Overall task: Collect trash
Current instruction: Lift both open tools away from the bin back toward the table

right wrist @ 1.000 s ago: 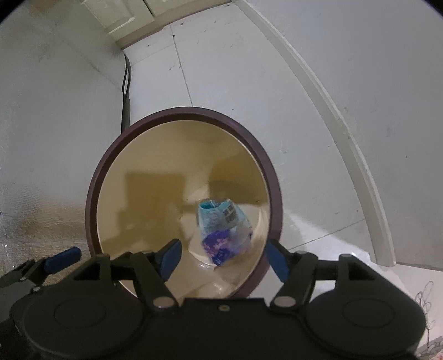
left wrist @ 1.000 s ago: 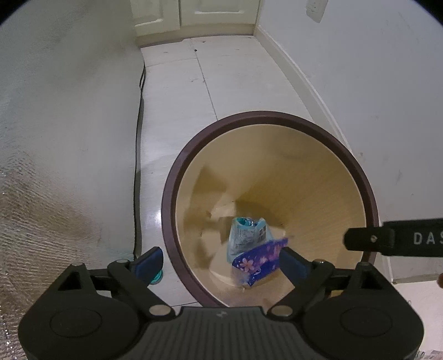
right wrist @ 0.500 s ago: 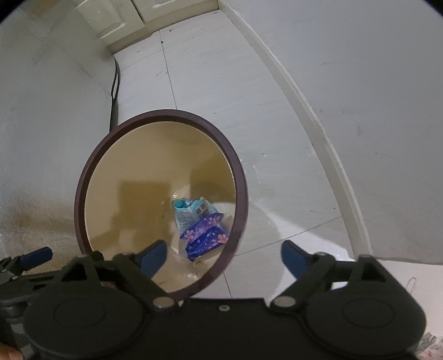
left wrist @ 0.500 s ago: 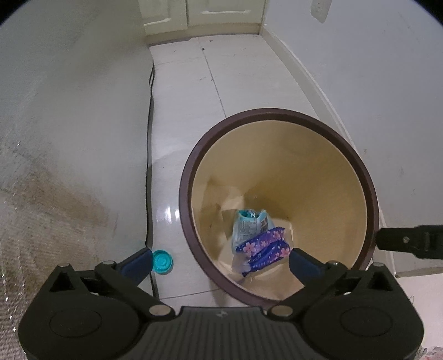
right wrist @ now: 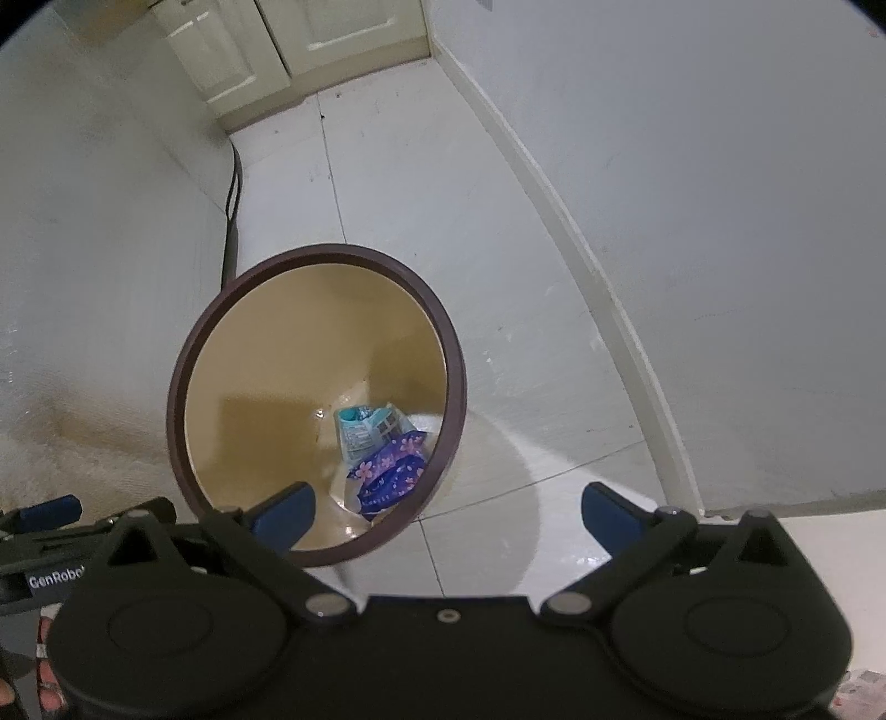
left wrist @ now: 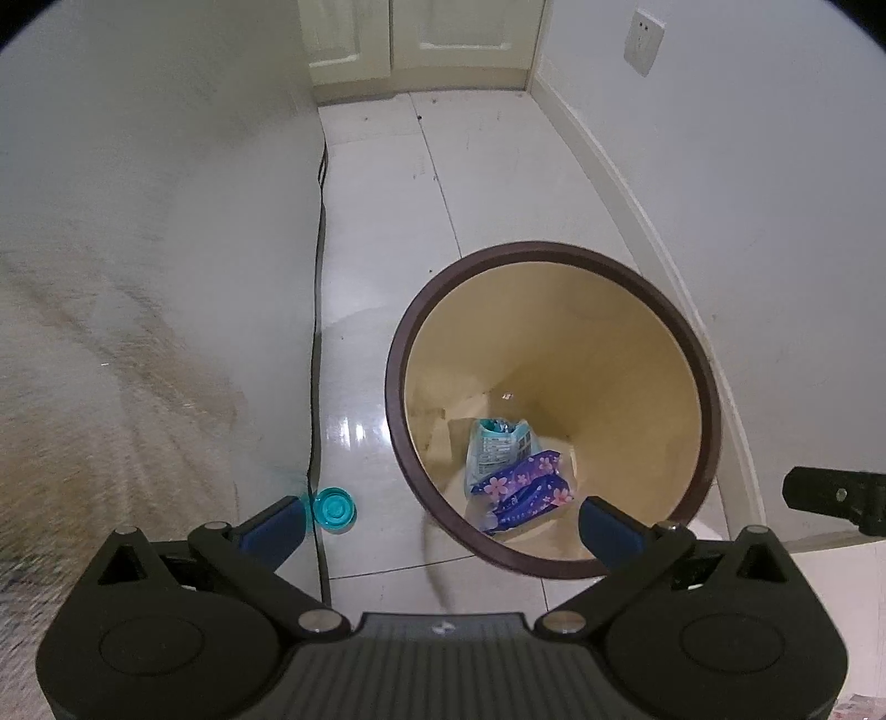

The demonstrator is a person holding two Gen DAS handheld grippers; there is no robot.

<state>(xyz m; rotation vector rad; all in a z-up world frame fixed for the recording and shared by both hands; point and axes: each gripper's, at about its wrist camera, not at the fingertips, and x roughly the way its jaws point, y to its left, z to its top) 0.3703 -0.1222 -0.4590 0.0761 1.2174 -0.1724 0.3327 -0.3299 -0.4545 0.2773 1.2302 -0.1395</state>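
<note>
A round bin with a brown rim [left wrist: 711, 387] and tan inside stands on the white floor; it also shows in the right wrist view [right wrist: 457, 382]. At its bottom lie a purple flowered packet [left wrist: 523, 487] [right wrist: 390, 479] and a light blue wrapper [left wrist: 495, 443] [right wrist: 365, 426]. My left gripper [left wrist: 443, 523] is open and empty above the bin's near left rim. My right gripper [right wrist: 448, 512] is open and empty above the bin's near right rim. A teal bottle cap [left wrist: 334, 508] lies on the floor left of the bin, beside my left fingertip.
A pale mat or cover [left wrist: 138, 277] with a dark edge cable [left wrist: 317, 332] fills the left. A white wall with baseboard [left wrist: 637, 210] runs along the right. Cream cabinet doors [right wrist: 332, 39] stand at the far end. The right gripper's side shows in the left wrist view [left wrist: 836, 493].
Both grippers have risen and pulled back from the bin, so it looks smaller. The purple packet now lies at the bin's bottom. The teal cap has come into view.
</note>
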